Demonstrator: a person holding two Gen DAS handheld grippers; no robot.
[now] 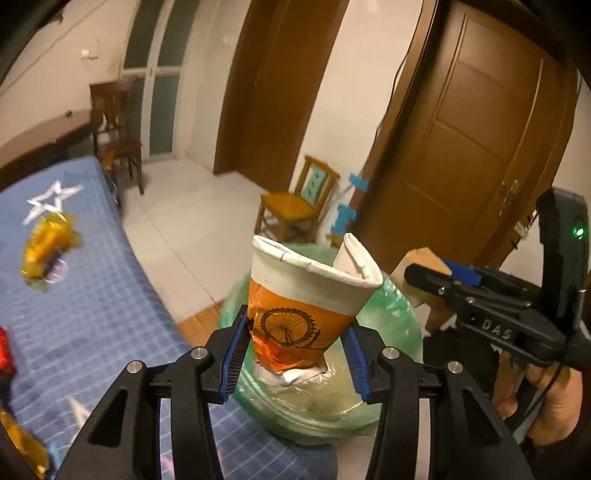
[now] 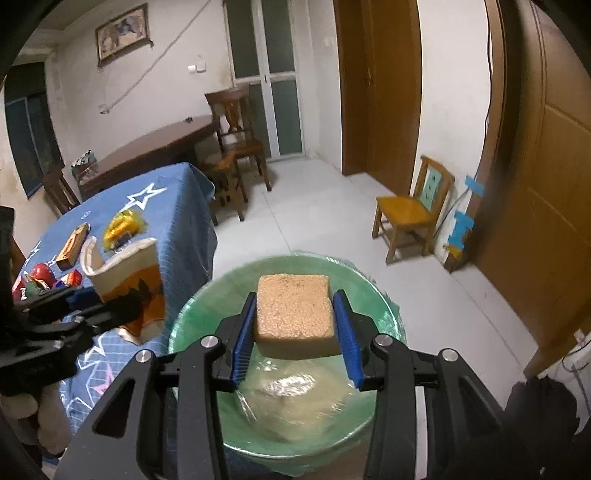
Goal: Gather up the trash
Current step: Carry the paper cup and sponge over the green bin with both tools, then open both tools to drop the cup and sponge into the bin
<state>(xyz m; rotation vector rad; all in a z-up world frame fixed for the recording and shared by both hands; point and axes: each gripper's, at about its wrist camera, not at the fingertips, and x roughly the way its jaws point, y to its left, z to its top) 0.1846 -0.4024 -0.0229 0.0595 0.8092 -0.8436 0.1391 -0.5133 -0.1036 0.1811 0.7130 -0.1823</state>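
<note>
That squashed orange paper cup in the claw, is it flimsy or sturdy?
Probably flimsy: the paper cup is already crumpled, its rim folded in. It looks light, since the left gripper holds it by its base alone. Likely springy enough to slip if squeezed loosely.

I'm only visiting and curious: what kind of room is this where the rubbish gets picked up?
Most likely a room in a home, perhaps a dining area: a table under a blue star-patterned cloth, wooden chairs on a tiled floor, panelled wooden doors and a framed picture on the wall.
</note>
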